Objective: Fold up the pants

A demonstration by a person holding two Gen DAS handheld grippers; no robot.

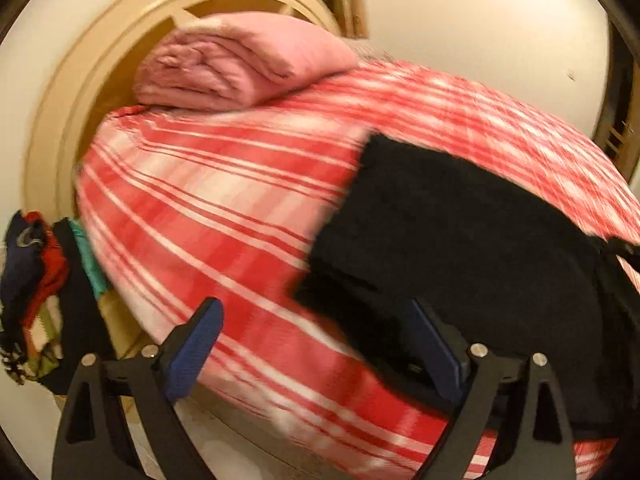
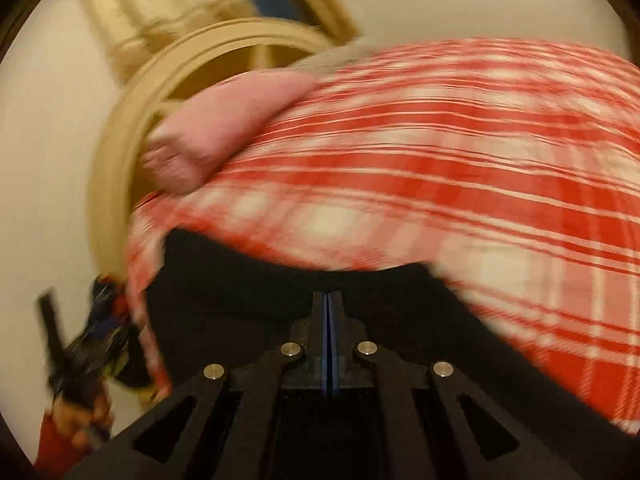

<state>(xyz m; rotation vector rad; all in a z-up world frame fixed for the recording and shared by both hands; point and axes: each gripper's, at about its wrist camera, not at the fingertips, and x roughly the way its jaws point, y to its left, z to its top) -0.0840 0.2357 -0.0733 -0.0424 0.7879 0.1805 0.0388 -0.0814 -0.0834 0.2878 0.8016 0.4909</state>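
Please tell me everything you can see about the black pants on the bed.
The black pants are a plain dark garment of soft, matte cloth, already folded into a flat, roughly rectangular stack with layered edges at the near left corner. They lie on the red and white plaid bedcover, toward its right side. The left hand-held gripper is open, one finger beside their near edge. In the right wrist view the right hand-held gripper is shut directly over the black cloth; whether it pinches any is unclear. Motion blur hides seams and pockets.
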